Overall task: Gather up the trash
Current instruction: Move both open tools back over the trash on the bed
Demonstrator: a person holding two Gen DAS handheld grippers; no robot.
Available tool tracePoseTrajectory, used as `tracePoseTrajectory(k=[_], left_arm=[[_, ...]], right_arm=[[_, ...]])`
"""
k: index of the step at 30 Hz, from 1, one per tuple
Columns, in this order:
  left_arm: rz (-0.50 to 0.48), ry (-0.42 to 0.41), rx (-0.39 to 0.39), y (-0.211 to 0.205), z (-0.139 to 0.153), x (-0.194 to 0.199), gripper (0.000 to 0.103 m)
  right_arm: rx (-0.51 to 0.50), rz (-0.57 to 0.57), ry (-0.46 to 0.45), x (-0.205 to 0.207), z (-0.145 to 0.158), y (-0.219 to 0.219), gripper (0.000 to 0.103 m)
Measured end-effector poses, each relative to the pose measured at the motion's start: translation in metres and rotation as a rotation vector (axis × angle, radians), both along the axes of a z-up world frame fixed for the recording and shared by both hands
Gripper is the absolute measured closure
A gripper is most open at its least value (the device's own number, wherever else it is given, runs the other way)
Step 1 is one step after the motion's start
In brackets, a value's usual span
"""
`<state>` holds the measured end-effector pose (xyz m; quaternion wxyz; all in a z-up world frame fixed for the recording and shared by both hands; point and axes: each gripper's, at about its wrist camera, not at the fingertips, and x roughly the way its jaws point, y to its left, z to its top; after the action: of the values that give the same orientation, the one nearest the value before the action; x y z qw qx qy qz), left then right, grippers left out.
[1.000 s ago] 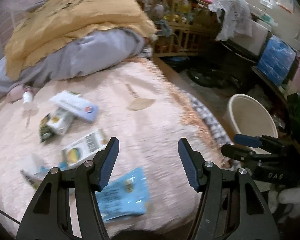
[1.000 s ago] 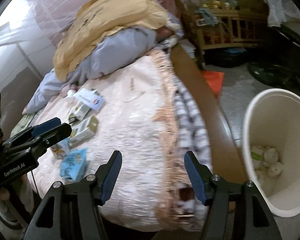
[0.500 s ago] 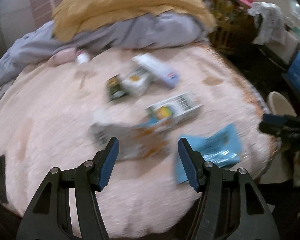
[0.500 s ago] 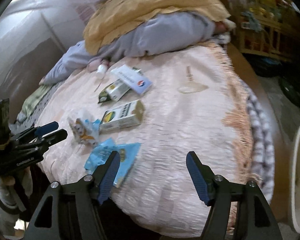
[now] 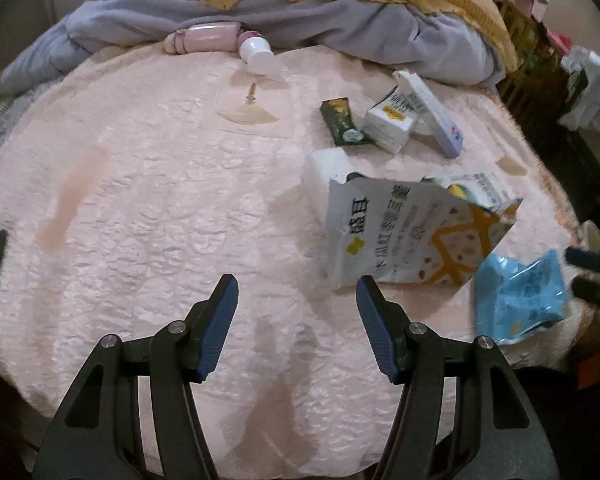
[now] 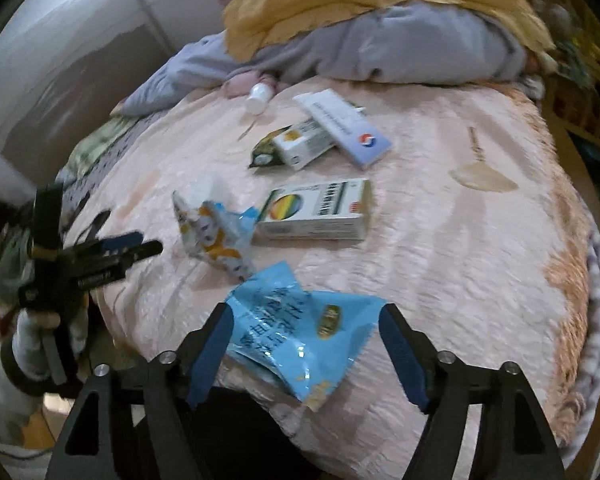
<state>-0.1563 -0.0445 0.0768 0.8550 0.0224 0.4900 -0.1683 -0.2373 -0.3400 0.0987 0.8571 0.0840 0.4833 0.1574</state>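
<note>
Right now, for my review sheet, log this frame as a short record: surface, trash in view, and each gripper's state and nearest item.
surface: pink bedspread
trash near front edge: blue wrapper, white and orange snack bag
trash further back: rainbow-print box, green sachet, small white carton, long white box
left gripper: open, empty, over bare bedspread beside the snack bag
right gripper: open, jaws just widened, blue wrapper between them, not pinched

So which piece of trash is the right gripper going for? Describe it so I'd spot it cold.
On the pink quilted bedspread, look at the near edge, closest to the right tongs. The crinkled light-blue plastic snack wrapper lies flat between the open jaws, not yet pinched. Its plain blue sets it apart from the white-and-orange torn bag and the rainbow-printed white carton beyond it.
</note>
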Motion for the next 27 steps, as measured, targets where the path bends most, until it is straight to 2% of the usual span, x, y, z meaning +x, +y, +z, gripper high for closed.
tracePoseTrajectory(k=[4,8,14,17,23,27], left_arm=[[-0.032,0.014,-0.072,-0.001,-0.001,0.007,0.043],[-0.079,0.037,-0.095,-0.011,-0.01,0.018,0.043],[-0.107,0.056,-0.142,-0.023,-0.02,0.034,0.043],[-0.127,0.077,-0.196,-0.034,-0.02,0.038,0.043],[-0.23,0.086,-0.282,-0.067,-0.008,0.034,0.043],[-0.193,0.05,-0.28,-0.055,0.004,0.041,0.043]], right_arm=[[-0.063,0.104,0.015,0.008,-0.006,0.02,0.027],[-0.116,0.21,0.016,0.017,-0.013,0.036,0.022],[-0.203,0.3,0.062,0.029,-0.034,0.05,0.021],[-0.2,0.245,0.041,0.029,-0.035,0.041,0.021],[-0.175,-0.004,0.034,0.035,-0.025,-0.015,0.021],[-0.107,-0.07,0.038,0.029,-0.014,-0.043,0.021]])
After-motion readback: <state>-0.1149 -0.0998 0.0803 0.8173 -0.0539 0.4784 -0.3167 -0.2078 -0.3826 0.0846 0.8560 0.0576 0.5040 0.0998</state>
